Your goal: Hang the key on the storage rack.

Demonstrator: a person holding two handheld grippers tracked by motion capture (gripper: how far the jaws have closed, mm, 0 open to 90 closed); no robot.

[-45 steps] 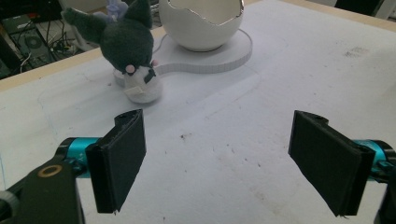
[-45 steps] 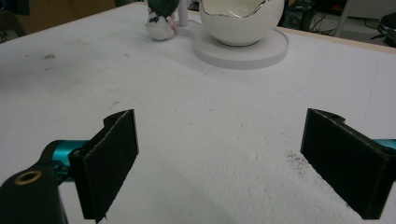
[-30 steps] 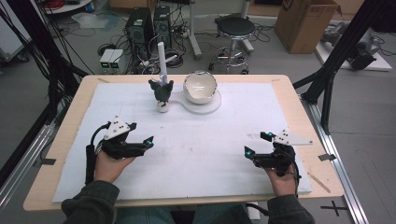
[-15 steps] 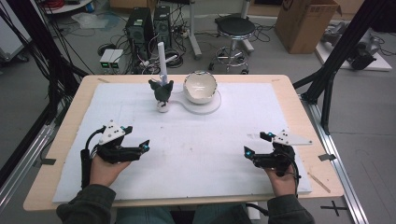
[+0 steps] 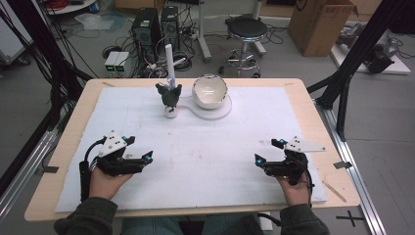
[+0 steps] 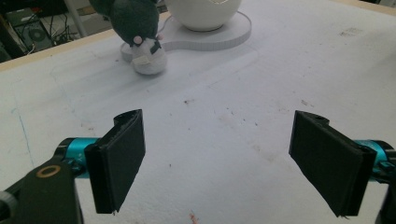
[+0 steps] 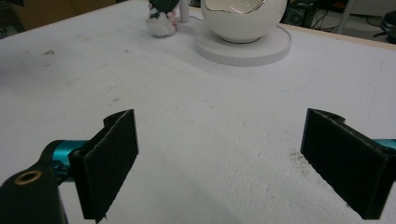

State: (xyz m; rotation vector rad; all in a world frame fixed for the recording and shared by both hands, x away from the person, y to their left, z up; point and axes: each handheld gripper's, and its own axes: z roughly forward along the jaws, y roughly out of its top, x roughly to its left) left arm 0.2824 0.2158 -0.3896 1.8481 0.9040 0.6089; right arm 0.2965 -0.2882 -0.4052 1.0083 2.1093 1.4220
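A white mat (image 5: 205,147) covers the table (image 5: 68,122); nothing lies between grippers and figure. At 12 o'clock a white bowl (image 5: 209,91) sits on its round base (image 5: 222,108); just beside it, at 11, stands the small dark plush figure (image 5: 169,95), white-footed. The left gripper (image 5: 147,157) at 8 and right gripper (image 5: 258,160) at 4 hover with jaws spread, holding nothing.

The person's left hand (image 5: 105,178) grips the left gripper (image 5: 142,159) from behind, the dark-sleeved forearm coming in from below. Its black fingers (image 6: 119,163) stand wide apart with nothing between them, and a grey three-cornered plate rides on top, behind the fingers. The right hand (image 5: 293,188) holds the right gripper (image 5: 266,154) the same way, wrist straight. Its fingers (image 7: 109,161) are likewise spread wide and hold nothing, with its own grey plate behind and to the outer side of them. Both grippers sit low over the table, well apart from each other.
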